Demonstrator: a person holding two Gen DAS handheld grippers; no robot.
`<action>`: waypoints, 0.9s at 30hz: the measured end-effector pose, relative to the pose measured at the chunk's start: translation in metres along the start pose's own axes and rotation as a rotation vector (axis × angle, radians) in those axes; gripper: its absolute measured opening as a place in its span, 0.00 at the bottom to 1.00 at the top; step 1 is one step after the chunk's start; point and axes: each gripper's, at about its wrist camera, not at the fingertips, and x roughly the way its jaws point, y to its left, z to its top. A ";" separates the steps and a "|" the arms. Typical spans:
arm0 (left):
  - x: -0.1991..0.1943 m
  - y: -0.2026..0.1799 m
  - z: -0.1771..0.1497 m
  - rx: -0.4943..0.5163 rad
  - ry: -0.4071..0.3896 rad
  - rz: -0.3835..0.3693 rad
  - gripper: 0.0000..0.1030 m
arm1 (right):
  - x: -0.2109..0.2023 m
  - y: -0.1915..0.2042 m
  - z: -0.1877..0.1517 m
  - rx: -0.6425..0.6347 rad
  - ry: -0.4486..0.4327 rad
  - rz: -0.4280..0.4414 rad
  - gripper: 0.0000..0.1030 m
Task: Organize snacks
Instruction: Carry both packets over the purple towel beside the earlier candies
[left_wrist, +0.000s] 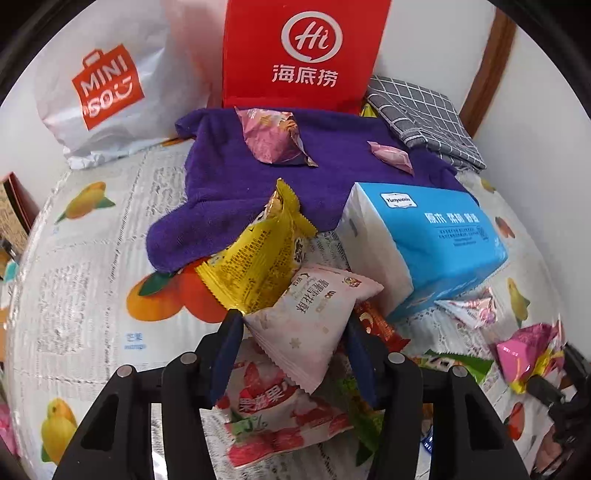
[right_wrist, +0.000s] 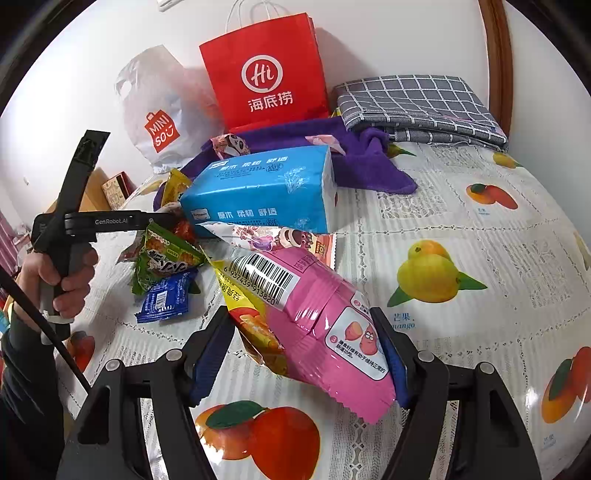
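The left gripper (left_wrist: 291, 325) has its blue pads (left_wrist: 226, 354) closed against the sides of a pale pink snack packet (left_wrist: 314, 314), which sits squarely between them with its serrated lower edge hanging toward the camera. A yellow packet (left_wrist: 258, 262) leans against the pink one's far end, just above the left pad; whether it is also pinched I cannot tell. Under the fingers lies a strawberry-printed packet (left_wrist: 273, 413) on the fruit-print tablecloth (left_wrist: 92, 258).

The right gripper (right_wrist: 306, 354) grasps a larger bright pink bag (right_wrist: 314, 314) — its barcode faces up, and both blue pads (right_wrist: 210, 354) press its sides, the bag tilted with its crimped end pointing down toward the camera. A yellow-orange packet (right_wrist: 255, 328) is tucked against that bag's left side, touching the left pad.

Farther out, in the right wrist view, a green packet (right_wrist: 166, 258) and a small blue packet (right_wrist: 164, 299) lie on the cloth near the person's hand (right_wrist: 70, 280), which holds the other gripper's handle. Just behind the held bag stands a blue tissue pack (right_wrist: 262, 188), resting partly on a purple towel (right_wrist: 369, 166). Two small pink wrapped snacks (left_wrist: 277, 136) lie on that towel in the left wrist view. At the back — against the wall — stand a red paper bag (right_wrist: 266, 77), a white plastic shopping bag (right_wrist: 159, 110) and a folded grey checked cloth (right_wrist: 417, 103).
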 end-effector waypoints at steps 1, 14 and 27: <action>-0.001 0.000 0.000 0.005 -0.001 0.003 0.50 | 0.000 0.001 0.000 -0.002 0.000 -0.002 0.70; -0.049 -0.002 -0.014 -0.018 -0.055 -0.025 0.50 | -0.018 0.003 0.006 0.007 -0.018 -0.027 0.70; -0.081 -0.026 0.001 -0.036 -0.093 -0.091 0.50 | -0.046 0.024 0.051 -0.039 -0.106 -0.023 0.69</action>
